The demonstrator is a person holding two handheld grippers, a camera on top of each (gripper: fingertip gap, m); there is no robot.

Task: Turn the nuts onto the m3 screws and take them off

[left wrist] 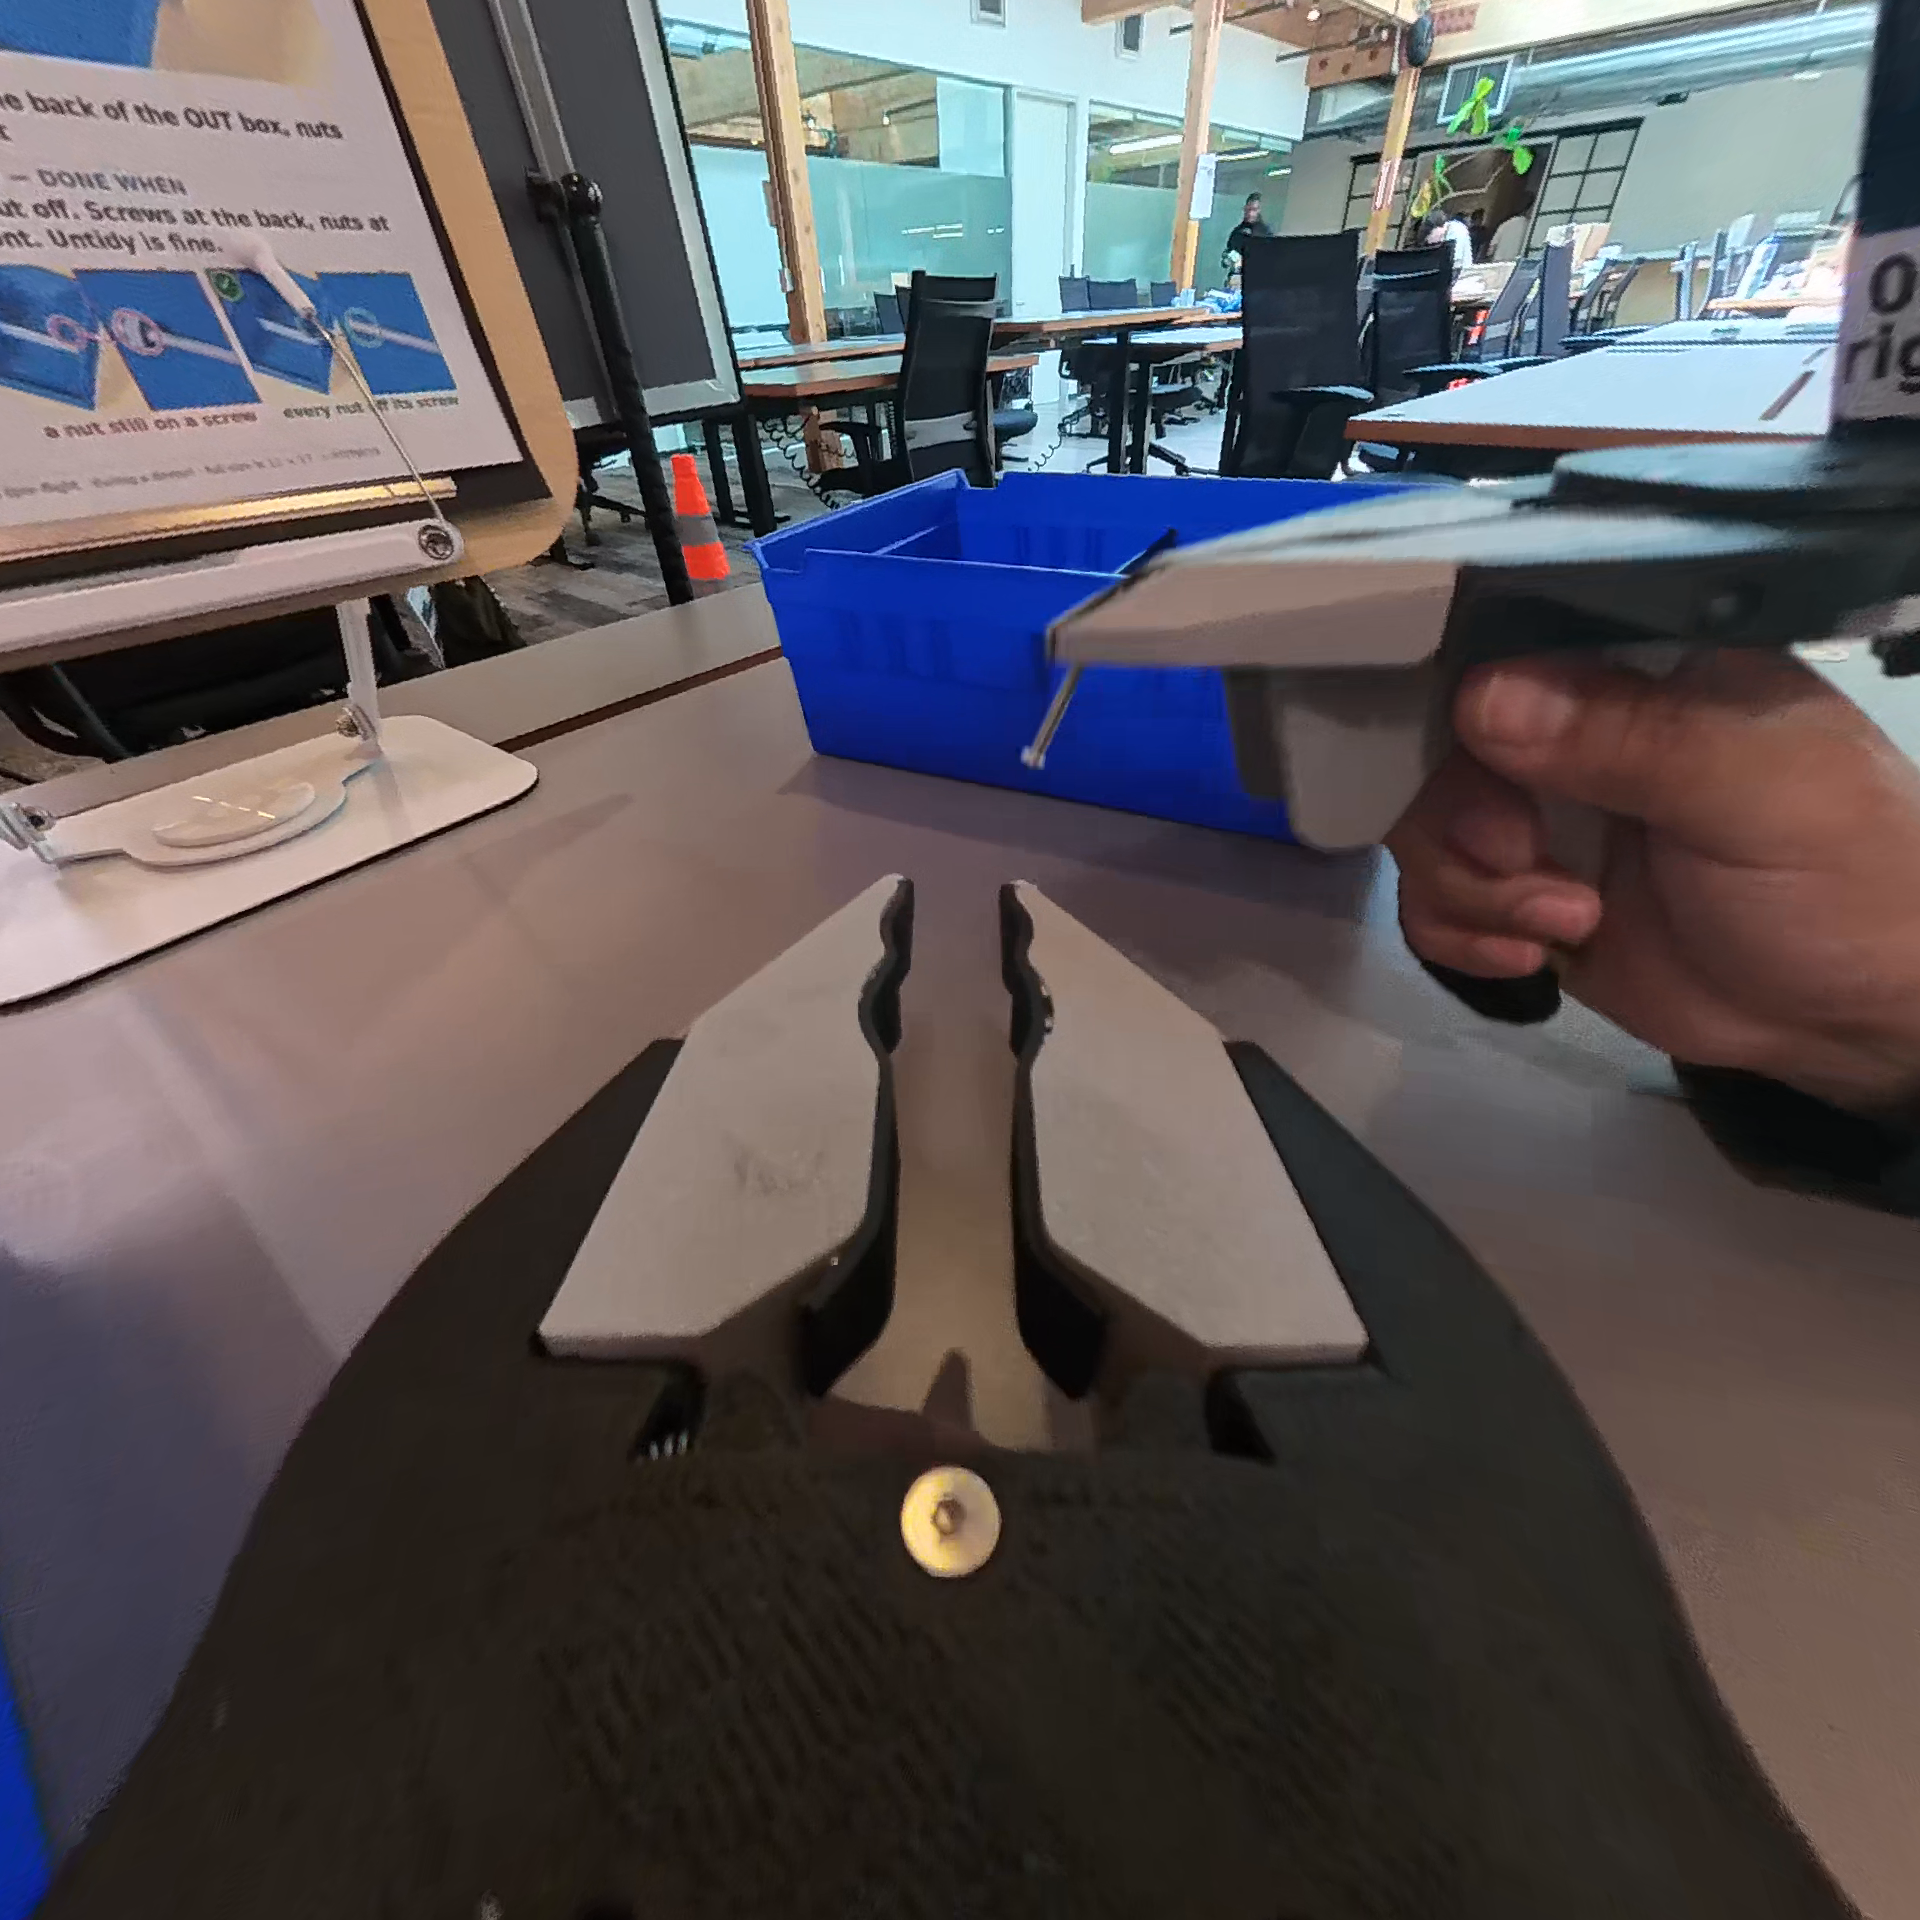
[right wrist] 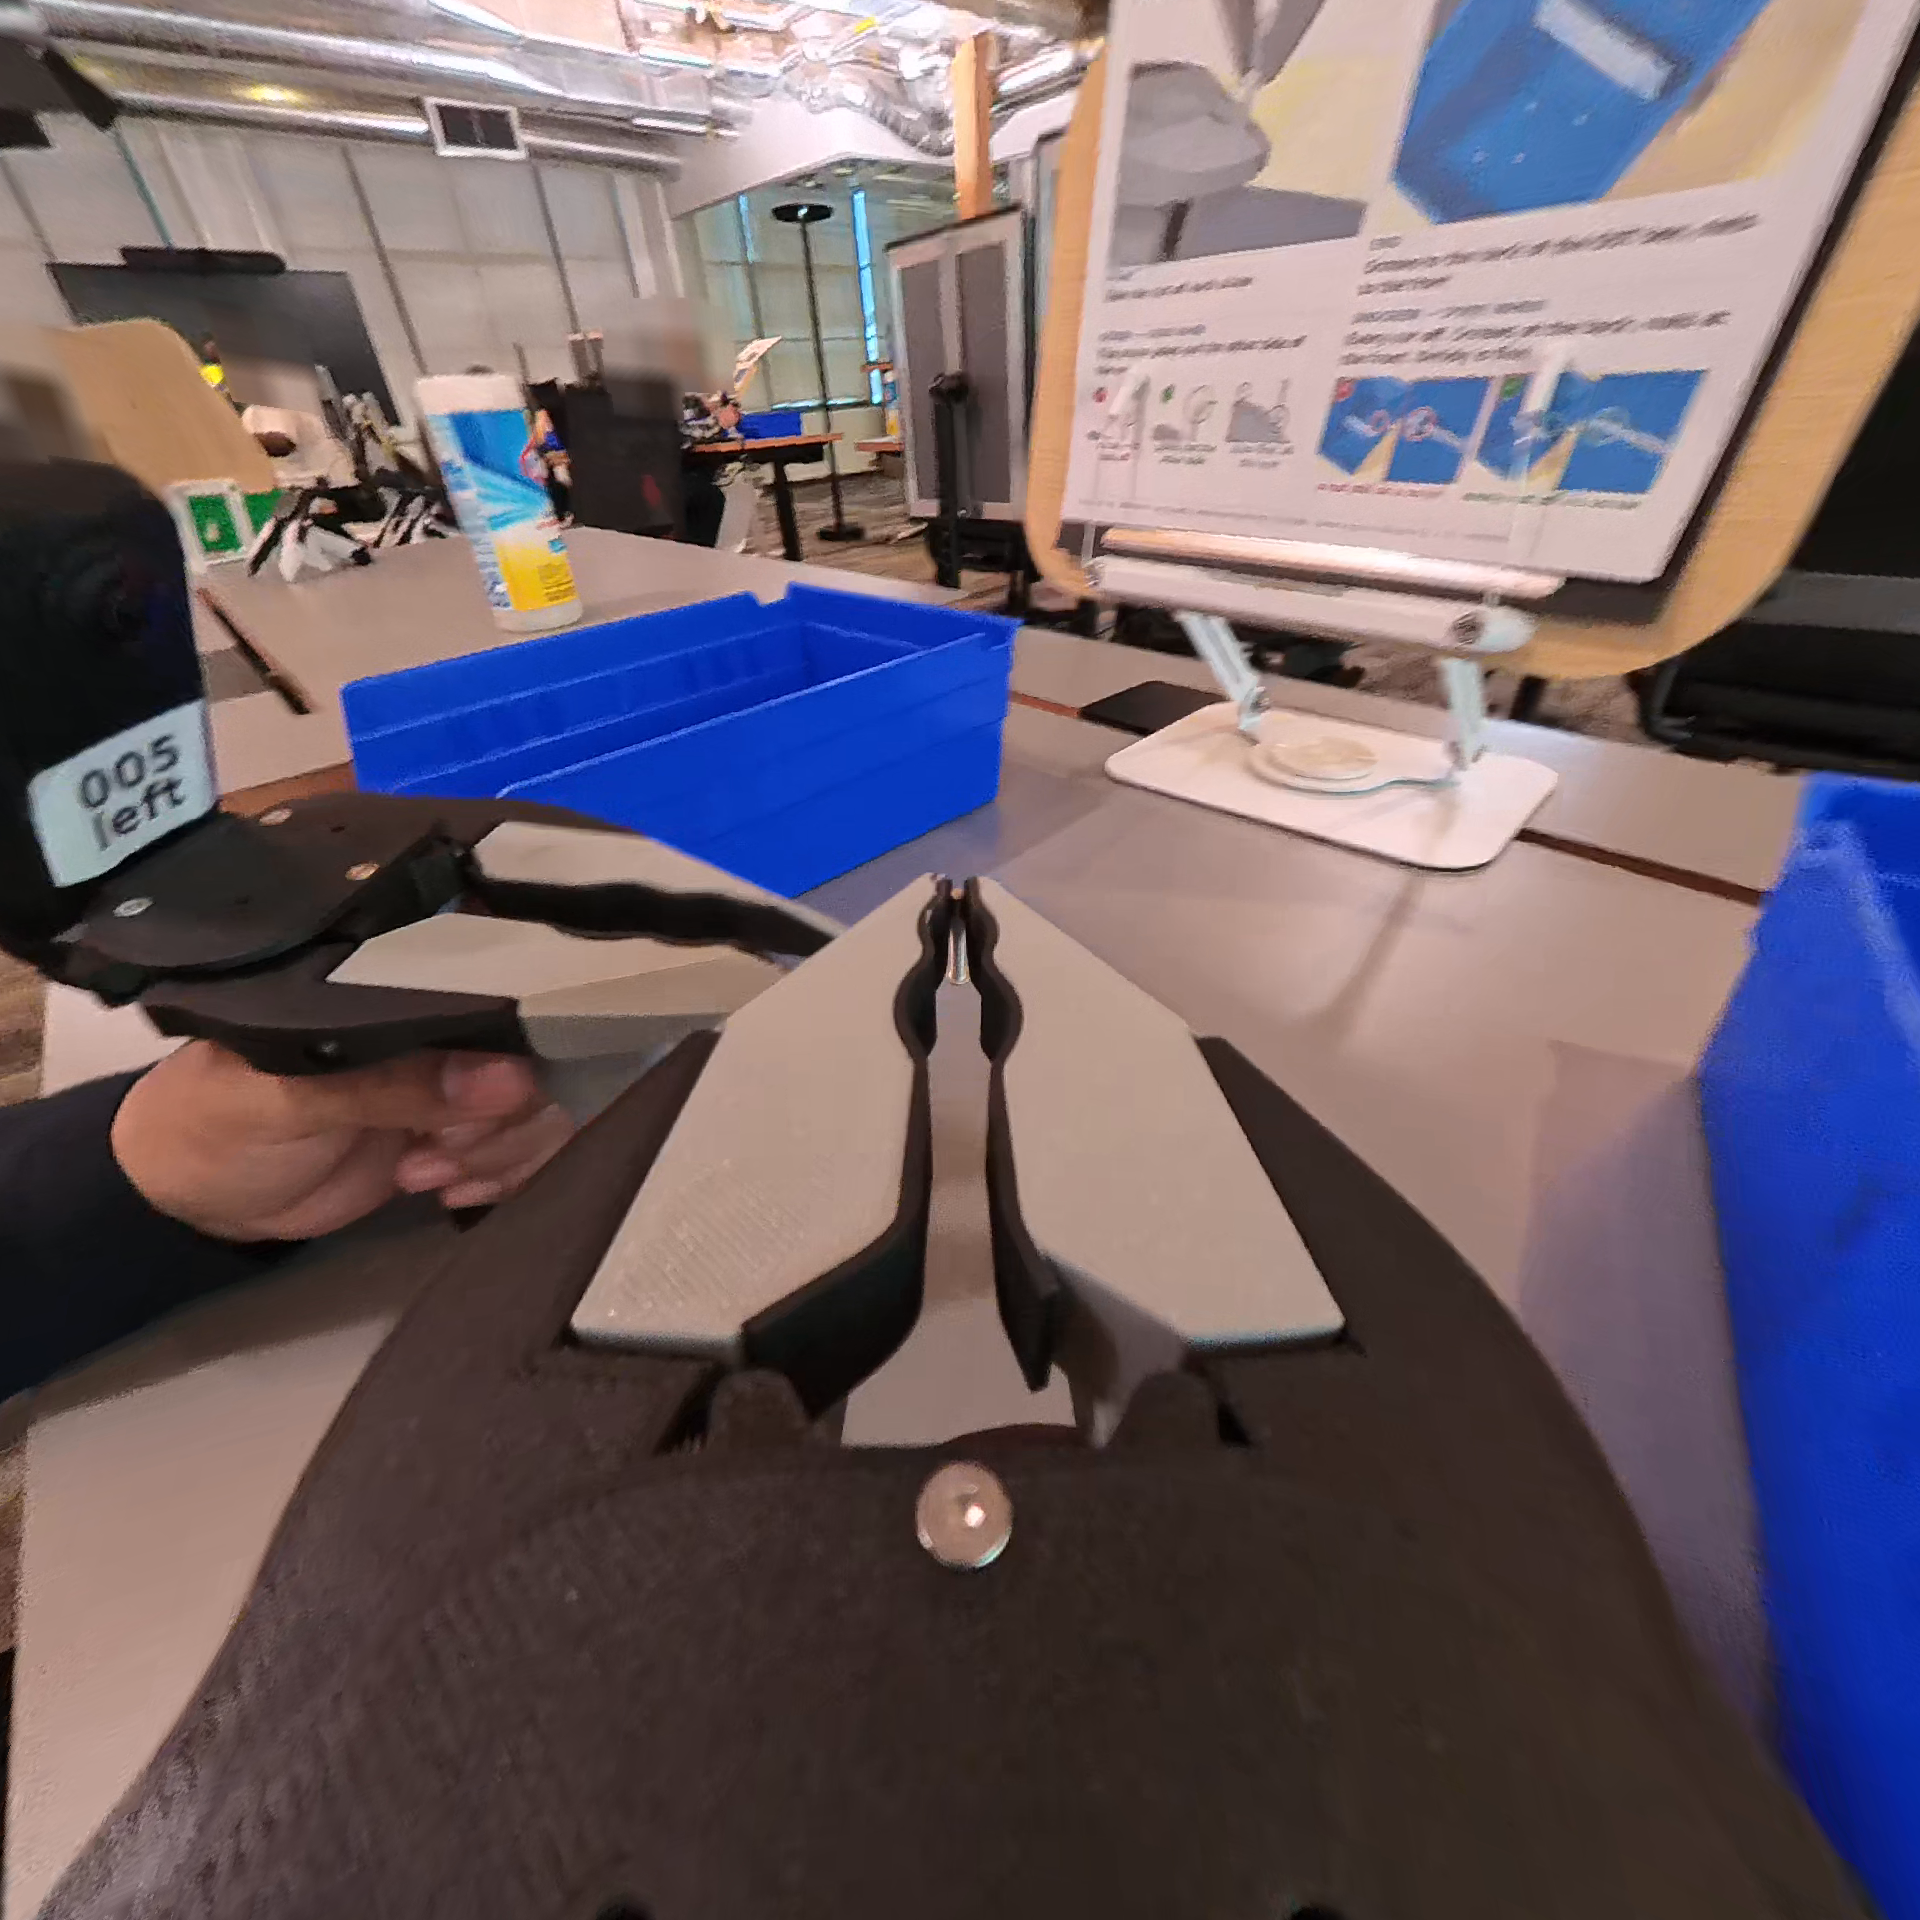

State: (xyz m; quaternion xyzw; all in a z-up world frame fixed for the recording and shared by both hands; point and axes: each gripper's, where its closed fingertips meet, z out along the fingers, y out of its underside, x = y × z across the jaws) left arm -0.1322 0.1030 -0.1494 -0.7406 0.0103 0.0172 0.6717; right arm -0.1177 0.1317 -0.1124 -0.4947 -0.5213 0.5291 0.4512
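On the desk (left wrist: pixel 520 1039), a white document stand (left wrist: pixel 270 800) sat at the left edge. The left gripper (left wrist: pixel 956 904) hovered slightly open, holding nothing. Beyond, toward the far edge, a blue bin (left wrist: pixel 935 644) stood. The right gripper (right wrist: pixel 954 894) pinched a screw (left wrist: pixel 1051 717), hanging head-down above the desk.

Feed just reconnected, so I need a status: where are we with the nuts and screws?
Done: the right gripper has picked up a screw and pinches it at its tips, head hanging down, in front of the blue bin. No nut shows on it. In hand: the left gripper is open and empty over the table. Left: fetching a nut, threading it on, taking it off.
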